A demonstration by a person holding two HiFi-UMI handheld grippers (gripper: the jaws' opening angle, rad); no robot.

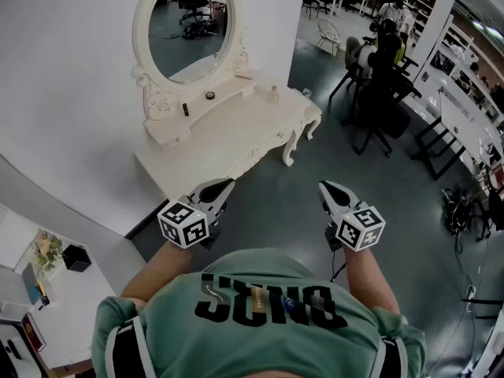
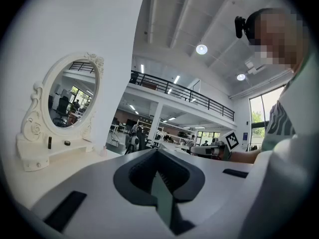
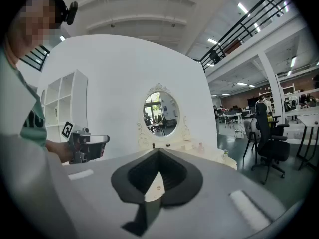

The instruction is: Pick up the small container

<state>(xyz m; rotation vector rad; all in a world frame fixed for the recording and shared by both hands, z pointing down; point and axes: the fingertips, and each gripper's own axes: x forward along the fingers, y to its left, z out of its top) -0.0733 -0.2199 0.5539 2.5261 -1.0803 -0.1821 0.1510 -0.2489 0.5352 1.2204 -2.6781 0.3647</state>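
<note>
1. White-painted wood makes up the desk [image 1: 236, 136], which stands at 11 o'clock from the person, under an oval mirror [image 1: 189, 22].
2. On its raised ledge, just below the mirror, sits a small round container [image 1: 209, 95], most likely the task's thing. It is well apart from both tongs and untouched.
3. The left tongs [image 1: 222, 186] are clenched with nothing between them, and the right tongs [image 1: 328, 189] look clenched and empty too. Both are held low in front of the body, pointing at 12 o'clock. This is probably a carrying pose for the walk up, since nothing is within reach.
4. A dark stick-like item [image 1: 186, 109] stands on the ledge at the container's 8 o'clock. A pale bottle [image 1: 275, 94] stands on the desk top at its 3 o'clock. A careless reach could knock either one.
5. Bare grey floor [image 1: 268, 195] lies between the person and the desk, with no obstacle on it. Dark office chairs [image 1: 378, 93] cluster at 2 o'clock, off the path.
6. The tongs will need releasing before they can close round the container.
</note>
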